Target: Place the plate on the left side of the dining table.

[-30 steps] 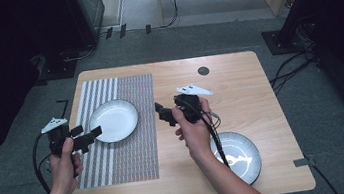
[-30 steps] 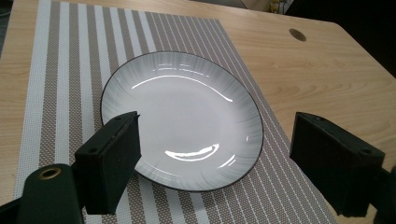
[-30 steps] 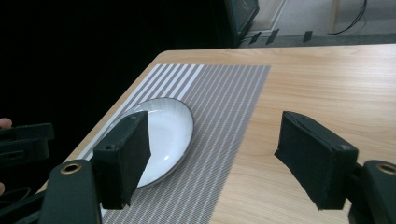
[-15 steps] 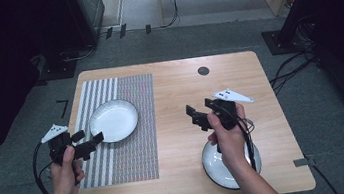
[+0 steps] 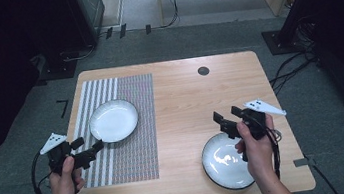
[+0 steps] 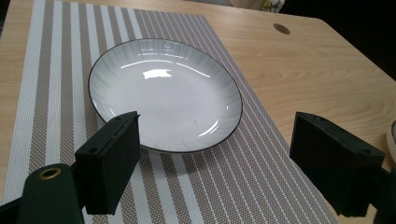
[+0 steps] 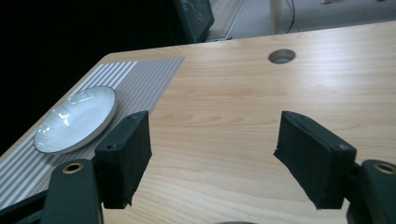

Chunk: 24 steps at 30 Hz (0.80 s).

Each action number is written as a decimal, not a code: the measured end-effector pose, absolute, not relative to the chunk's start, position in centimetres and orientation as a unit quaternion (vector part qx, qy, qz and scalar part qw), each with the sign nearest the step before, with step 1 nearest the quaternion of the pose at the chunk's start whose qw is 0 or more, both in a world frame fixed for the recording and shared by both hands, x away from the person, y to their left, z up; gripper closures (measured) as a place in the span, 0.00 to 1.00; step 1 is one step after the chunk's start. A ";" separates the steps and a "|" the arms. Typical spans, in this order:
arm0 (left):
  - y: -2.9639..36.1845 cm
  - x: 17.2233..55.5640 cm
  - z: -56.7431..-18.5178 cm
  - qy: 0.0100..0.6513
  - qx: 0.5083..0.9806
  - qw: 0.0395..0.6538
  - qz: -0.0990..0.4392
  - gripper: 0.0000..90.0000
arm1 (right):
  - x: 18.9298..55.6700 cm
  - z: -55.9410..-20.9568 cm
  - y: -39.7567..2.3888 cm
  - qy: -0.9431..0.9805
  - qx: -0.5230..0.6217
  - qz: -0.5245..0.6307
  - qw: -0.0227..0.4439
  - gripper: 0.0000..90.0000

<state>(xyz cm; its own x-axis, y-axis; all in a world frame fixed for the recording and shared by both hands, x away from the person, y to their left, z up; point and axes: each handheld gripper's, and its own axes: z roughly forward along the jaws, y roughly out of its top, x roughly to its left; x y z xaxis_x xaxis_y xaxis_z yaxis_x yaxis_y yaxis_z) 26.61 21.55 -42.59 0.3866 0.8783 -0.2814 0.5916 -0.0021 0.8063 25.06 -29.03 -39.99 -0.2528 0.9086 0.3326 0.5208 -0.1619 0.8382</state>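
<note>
Room: dark surroundings, grey floor [image 5: 153, 44] with cables running across it beyond the far edge.
Counter [image 5: 190, 99]: light wood, rectangular, with a round cable hole [image 5: 203, 70] near the far edge.
Placemat [image 5: 129, 133]: striped, woven, lying flat on the left half of the counter.
Plate on the placemat [image 5: 113, 120]: white, shallow, dark-rimmed, upright and empty, toward the far part of the mat.
Plate on bare wood [image 5: 226, 162]: white, dark-rimmed, empty, at the near right of the counter, well apart from the other plate.
Left hand-held gripper [image 5: 88, 150]: held over the near left corner of the placemat, jaws spread wide with nothing between them, pointing at the near rim of the plate on the placemat, just short of it.
Right hand-held gripper [image 5: 228, 117]: held above the far edge of the plate on bare wood, jaws spread wide, empty, pointing across the bare counter.
</note>
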 end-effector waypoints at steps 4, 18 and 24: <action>21.7 26.0 -43.2 0.532 0.689 0.467 0.154 0.18 | 24.3 -40.7 -30.6 0.609 0.583 0.497 0.206 0.29; 22.5 24.3 -45.5 0.540 0.687 0.458 0.161 0.18 | 21.6 -43.3 -36.0 0.588 0.611 0.475 0.235 0.29; 22.5 23.8 -46.4 0.543 0.691 0.449 0.165 0.18 | 20.7 -45.0 -38.1 0.579 0.628 0.462 0.241 0.29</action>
